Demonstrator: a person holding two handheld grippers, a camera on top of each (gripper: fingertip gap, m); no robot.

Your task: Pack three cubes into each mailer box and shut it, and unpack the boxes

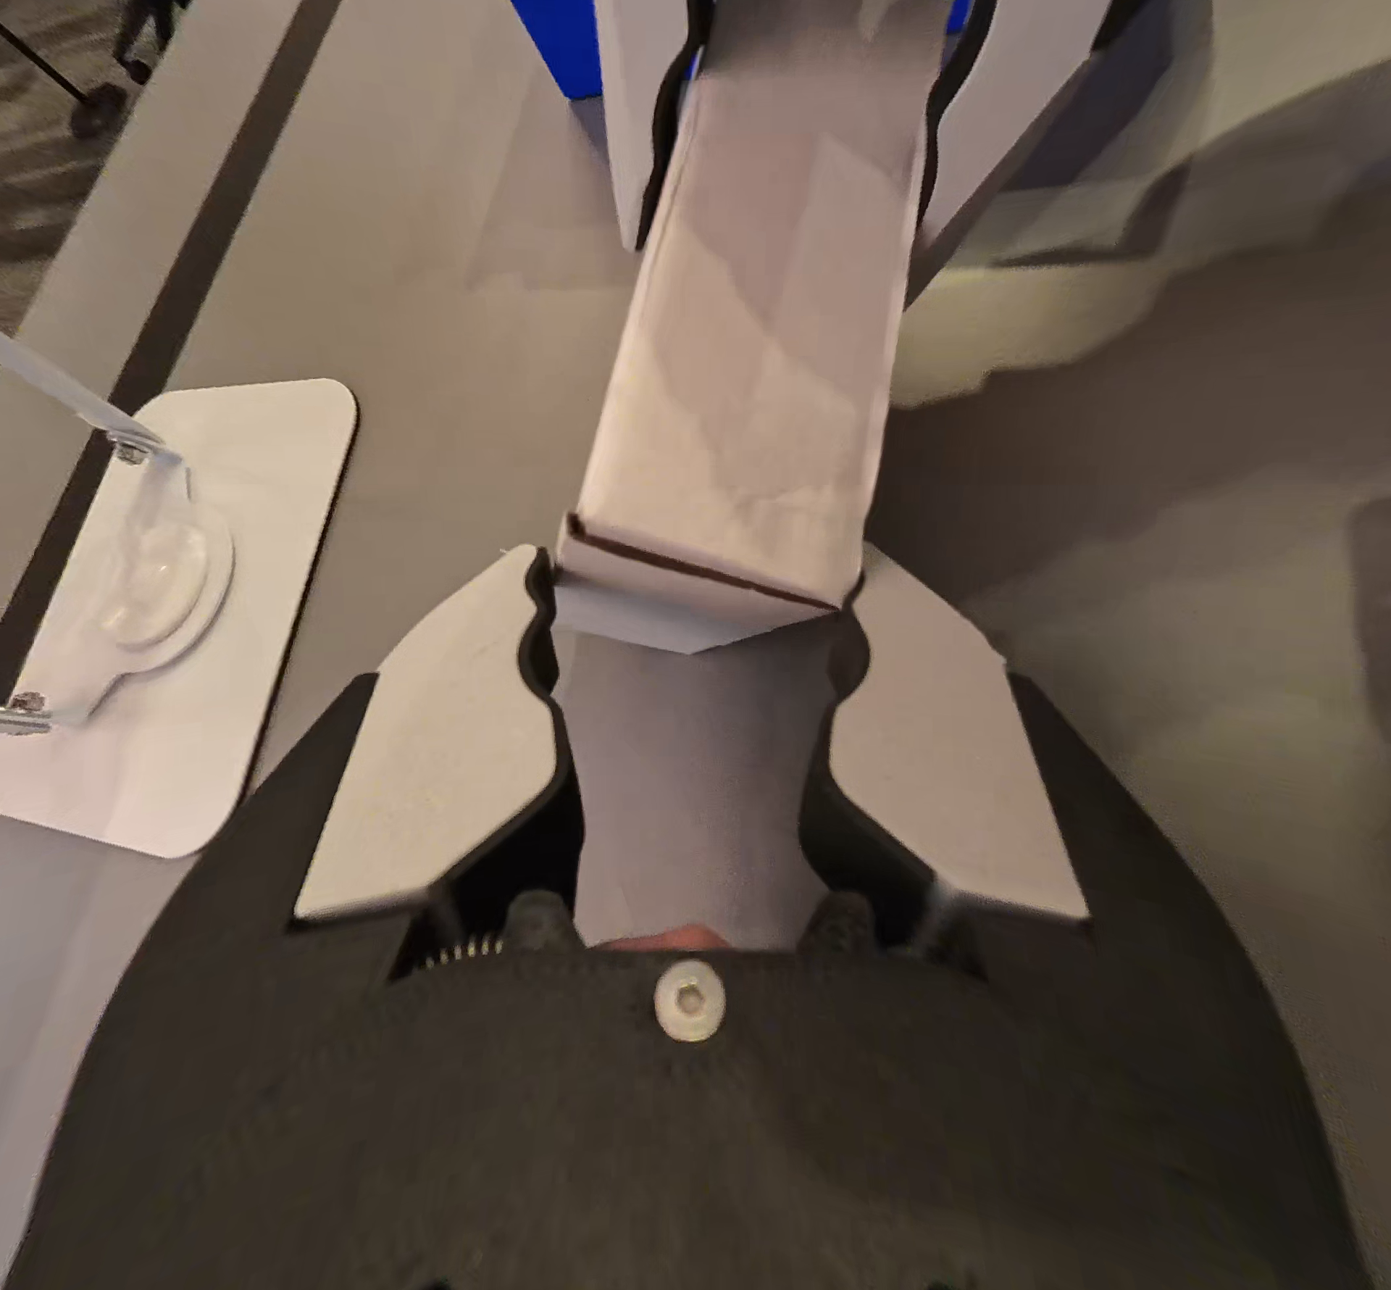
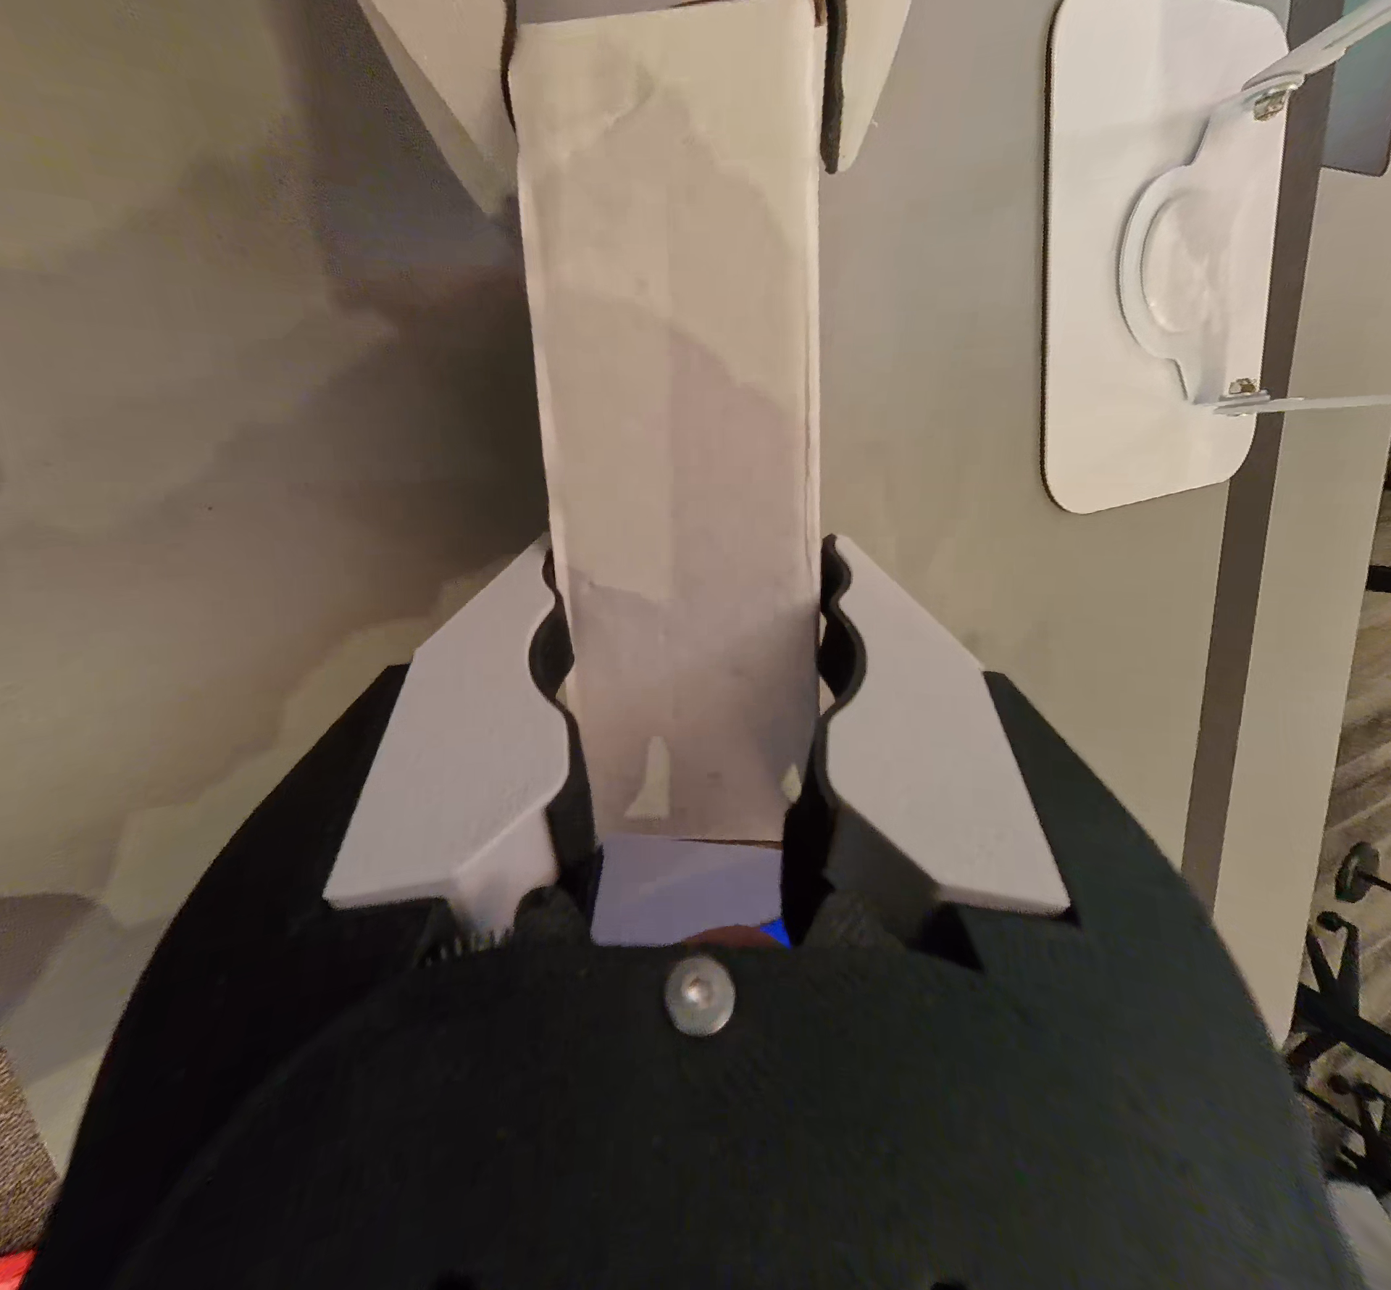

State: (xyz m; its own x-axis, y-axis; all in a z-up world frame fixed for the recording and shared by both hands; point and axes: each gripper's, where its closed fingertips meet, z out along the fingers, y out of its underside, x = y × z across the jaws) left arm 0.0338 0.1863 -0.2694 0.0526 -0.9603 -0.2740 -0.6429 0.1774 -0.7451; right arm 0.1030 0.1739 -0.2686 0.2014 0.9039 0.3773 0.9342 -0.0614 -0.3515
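I see the white mailer box (image 1: pixel 753 365) running up the centre of both views, closed and held above the grey surface (image 1: pixel 421 275). My left tongs (image 1: pixel 696 599) clamp its near end at mid-frame; my right tongs (image 2: pixel 689 621) grip the opposite end. A white mount plate (image 1: pixel 181 614) lies at left.

White mailer box (image 1: pixel 760 365), grey table (image 1: pixel 421 320), white-fingered black claw (image 2: pixel 689 659)

The light around me is dim and warm, with soft layered shadows across the grey surface (image 1: pixel 1129 576) on the right of my left view. Both wide-angle views bend at the edges, and the upper corners smear with blur.
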